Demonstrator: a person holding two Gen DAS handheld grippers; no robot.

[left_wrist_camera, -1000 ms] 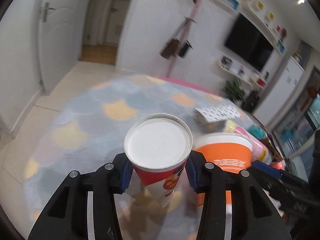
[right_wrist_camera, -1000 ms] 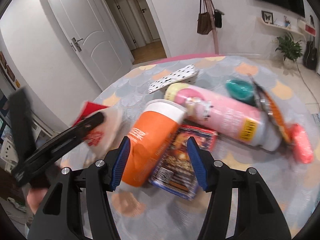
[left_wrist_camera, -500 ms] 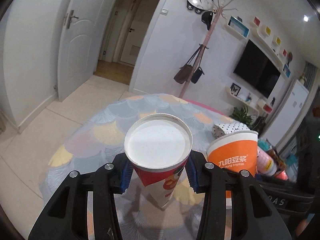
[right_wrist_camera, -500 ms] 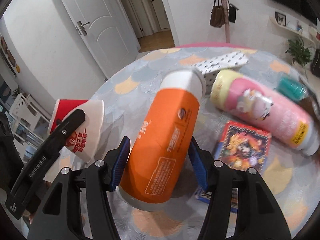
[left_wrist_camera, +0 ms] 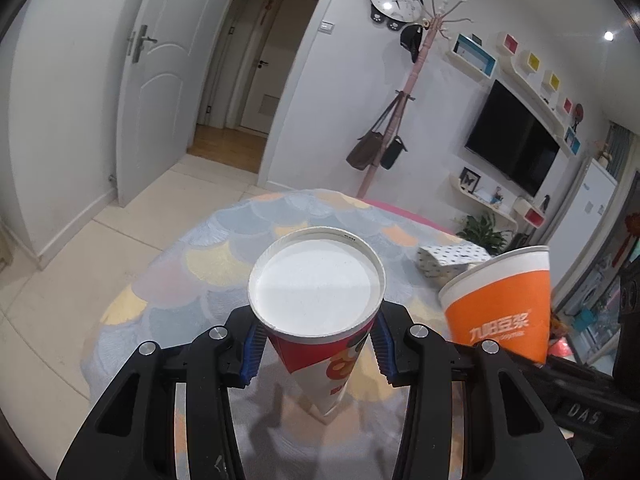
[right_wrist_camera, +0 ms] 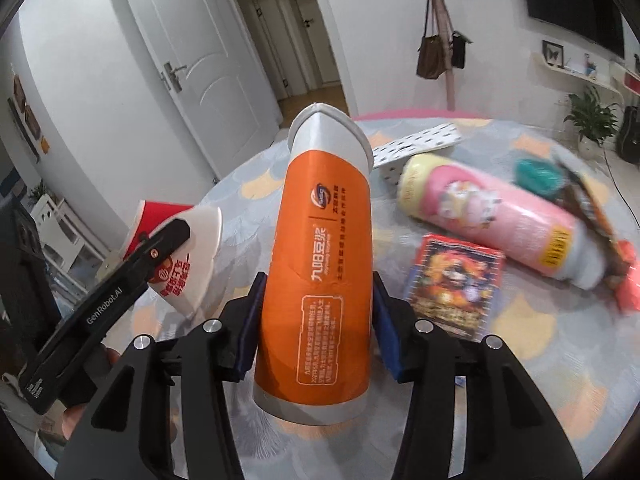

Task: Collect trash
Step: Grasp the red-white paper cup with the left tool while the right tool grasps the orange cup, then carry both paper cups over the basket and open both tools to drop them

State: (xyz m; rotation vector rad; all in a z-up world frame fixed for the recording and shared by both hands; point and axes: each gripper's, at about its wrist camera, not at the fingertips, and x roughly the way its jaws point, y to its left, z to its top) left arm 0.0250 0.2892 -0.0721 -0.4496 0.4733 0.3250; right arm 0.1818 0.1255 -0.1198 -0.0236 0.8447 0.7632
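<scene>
Two paper cups are off the table at once: the left gripper (left_wrist_camera: 316, 344) clamps a red-and-white cup (left_wrist_camera: 316, 300) just under its rim, mouth toward the lens, while the right gripper (right_wrist_camera: 316, 328), its jaws having just been closing, squeezes an orange cup (right_wrist_camera: 320, 264) at mid-wall. Both look light, thin-walled and easily crushed; the stiffer rolled rim or base is probably the safer place to hold. Beyond the right jaws, on the scallop-patterned tablecloth (right_wrist_camera: 560, 360), lie a pink bottle (right_wrist_camera: 496, 216), a printed card packet (right_wrist_camera: 452, 284) and a spotted box (right_wrist_camera: 416, 146).
</scene>
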